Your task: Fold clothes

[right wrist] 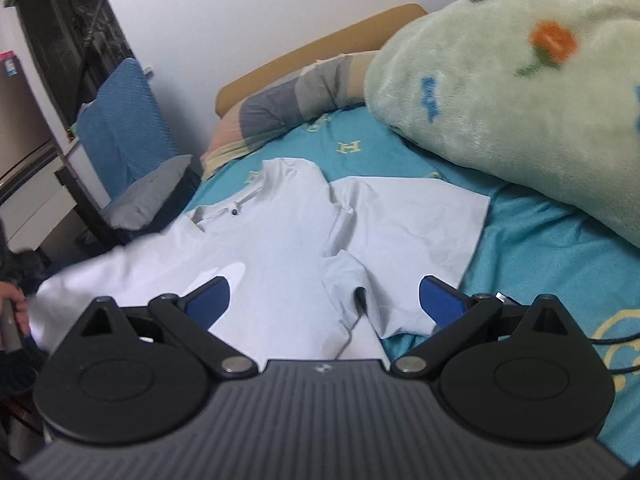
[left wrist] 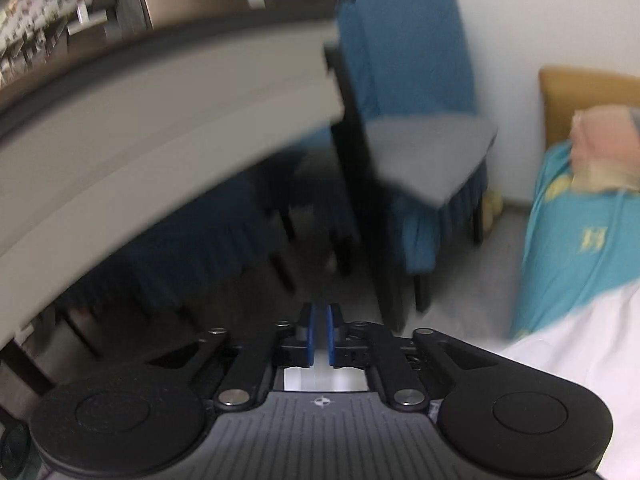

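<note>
1. Where my left wrist view points, past the bed edge, I see the left gripper [left wrist: 319, 330] with its blue pads [left wrist: 310, 334] nearly together, a thin slit between them and nothing in it; I read the jaws as closed and empty.
2. Same view, blurred: a blue chair [left wrist: 408, 80] with a grey seat stands ahead beside a pale table edge [left wrist: 160, 120]. Only a corner of the white shirt [left wrist: 592, 344] shows at lower right, lying on the teal bedsheet [left wrist: 572, 232].
3. On the right wrist view, the right gripper [right wrist: 324, 300] hangs over the shirt [right wrist: 280, 220] with its jaws spread wide, the pads clear of the cloth.
4. The shirt lies flat on the sheet [right wrist: 540, 248], collar toward the striped pillow [right wrist: 288, 100], one sleeve folded inward near the middle.
5. A green fleece blanket [right wrist: 500, 92] is heaped at the right, just beside the shirt's far sleeve.
6. A hand [right wrist: 18, 308] shows at the left edge by the shirt's hem; I cannot tell whether it touches the cloth.
</note>
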The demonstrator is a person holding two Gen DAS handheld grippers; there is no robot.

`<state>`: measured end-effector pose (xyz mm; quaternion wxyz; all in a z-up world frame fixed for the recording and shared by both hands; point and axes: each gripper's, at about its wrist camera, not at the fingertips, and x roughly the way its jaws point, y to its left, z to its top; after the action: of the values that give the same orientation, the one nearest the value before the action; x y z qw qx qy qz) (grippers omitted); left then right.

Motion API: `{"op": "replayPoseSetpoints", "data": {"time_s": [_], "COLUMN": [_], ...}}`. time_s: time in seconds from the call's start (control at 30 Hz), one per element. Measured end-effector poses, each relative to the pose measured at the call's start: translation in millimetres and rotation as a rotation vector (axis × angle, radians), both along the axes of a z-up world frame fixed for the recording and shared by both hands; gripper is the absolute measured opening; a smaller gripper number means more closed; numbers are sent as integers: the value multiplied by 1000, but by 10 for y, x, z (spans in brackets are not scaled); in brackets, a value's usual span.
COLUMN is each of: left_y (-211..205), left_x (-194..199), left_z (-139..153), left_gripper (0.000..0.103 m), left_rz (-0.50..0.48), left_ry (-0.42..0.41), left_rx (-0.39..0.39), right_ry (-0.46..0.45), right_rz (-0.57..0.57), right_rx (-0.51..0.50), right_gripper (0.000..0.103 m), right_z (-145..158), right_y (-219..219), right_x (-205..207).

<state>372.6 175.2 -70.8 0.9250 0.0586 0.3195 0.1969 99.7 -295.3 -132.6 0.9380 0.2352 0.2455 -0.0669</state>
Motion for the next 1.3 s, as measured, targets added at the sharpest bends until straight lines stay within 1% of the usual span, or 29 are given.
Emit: {"op": "replayPoseSetpoints", "data": {"time_s": [0.07,0.1,0.13,0.17,0.2,0.23,0.27,0.3,0.37,0.47,0.57,0.63,0.67,0.7,0.77,0.83,0.9,0.97,1.0,1.03,1.07,1.1,1.13,1.17,1.2,1.23,1.27,1.3], "left_y": [85,57,4,-65,-141,-218,-304,-376,-577,-897,-1202,-1301,-1310,-1302,-1232,-1117,-1029,-947,-912,-884,-857,-849,-854,-859,-872,-876,-870,-844], "left_x": [-89,-180,-284,-407,-540,-684,-842,-1020,-1393,-1948,-2474,-2772,-2863,-2926,-2990,-3051,-3114,-3129,-3132,-3146,-3171,-3203,-3240,-3277,-3308,-3323,-3333,-3343], "left_z": [-124,-168,-193,-189,-172,-130,-66,12,167,358,436,393,332,259,92,-39,-119,-194,-229,-266,-305,-332,-350,-367,-362,-331,-294,-233], "left_gripper": [29,31,35,43,47,54,59,62,74,82,84,85,85,85,79,78,78,74,73,73,70,66,54,40,32,15,4,4], "left_rz": [-13,-39,-73,-108,-143,-177,-210,-239,-281,-341,-396,-443,-441,-421,-373,-331,-305,-281,-271,-268,-267,-266,-265,-264,-270,-275,-275,-262], "left_ry": [32,45,58,70,81,84,79,71,56,44,50,79,116,166,273,374,456,537,581,628,676,712,739,766,778,786,799,803], "left_rx": [-64,-91,-112,-134,-158,-185,-213,-236,-282,-331,-365,-394,-395,-387,-368,-359,-353,-347,-353,-377,-408,-418,-412,-407,-397,-388,-381,-366], "right_ry": [-12,-19,-26,-31,-34,-37,-41,-48,-62,-67,-65,-59,-57,-56,-58,-65,-68,-64,-60,-56,-52,-48,-45,-43,-43,-43,-41,-42], "right_rz": [4,2,-2,-5,-7,-7,-7,-3,13,29,39,38,31,25,13,5,-4,-13,-16,-20,-23,-24,-24,-23,-20,-18,-15,-12], "right_rx": [-9,-7,-5,-4,-9,-15,-22,-26,-31,-28,-61,-81,-84,-86,-95,-122,-149,-157,-153,-149,-147,-150,-156,-164,-173,-182,-187,-189], "right_gripper": [103,103,103,103,103,103,103,103,103,103,103,103,103,103,103,103,103,103,103,103,103,103,103,103,103,103,103,103], "right_z": [12,18,23,26,31,36,40,43,48,47,49,54,66,79,112,152,179,189,191,192,196,205,214,227,241,255,272,292], "right_y": [9,7,4,4,7,10,9,5,-6,-21,-12,-11,-15,-21,-29,-15,-9,-21,-31,-40,-46,-43,-37,-25,-12,2,11,16], "right_x": [3,7,12,20,28,36,41,40,34,-6,-65,-104,-125,-147,-189,-219,-246,-270,-281,-292,-306,-323,-341,-367,-394,-422,-447,-475]}}
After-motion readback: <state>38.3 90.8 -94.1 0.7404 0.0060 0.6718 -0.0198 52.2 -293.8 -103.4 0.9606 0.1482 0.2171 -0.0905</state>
